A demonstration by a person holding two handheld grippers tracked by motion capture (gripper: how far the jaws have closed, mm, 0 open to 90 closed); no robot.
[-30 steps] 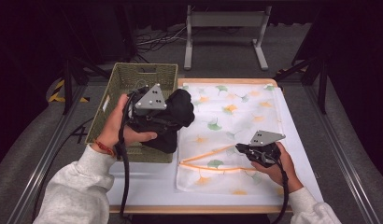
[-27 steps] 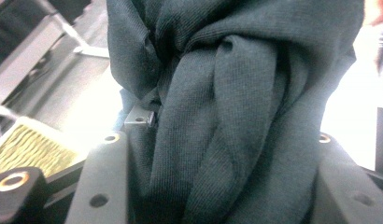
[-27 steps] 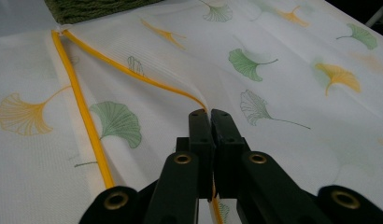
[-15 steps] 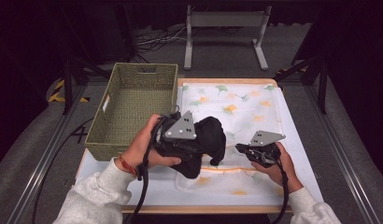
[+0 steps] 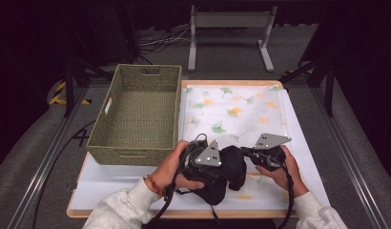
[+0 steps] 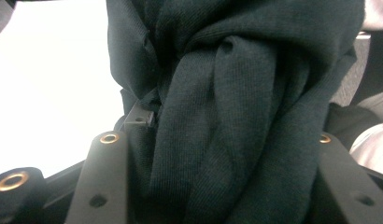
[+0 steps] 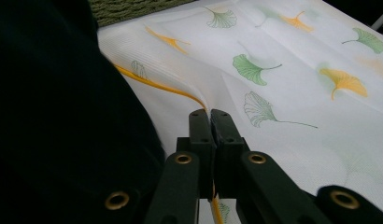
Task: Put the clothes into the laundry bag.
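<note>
Dark bundle could slip or drag the pinched cloth askew.

The left gripper [image 5: 225, 168], jaws about half open, clamps a bunched dark knit garment [image 6: 236, 116] at the table's 6 o'clock; the right gripper [image 7: 210, 119], jaws fully closed, pinches the ginkgo-leaf cloth [image 5: 241, 112] at its yellow-trimmed edge, at 5 o'clock.

Left tool [image 5: 221, 164] holds dark garment [image 5: 231, 169] over the leaf-printed cloth [image 5: 236, 112].

Woven basket [image 5: 136, 114] is seen left on the white table [image 5: 103, 183], beside the cloth. A grey metal stand [image 5: 230, 33] is set on the floor behind.
</note>
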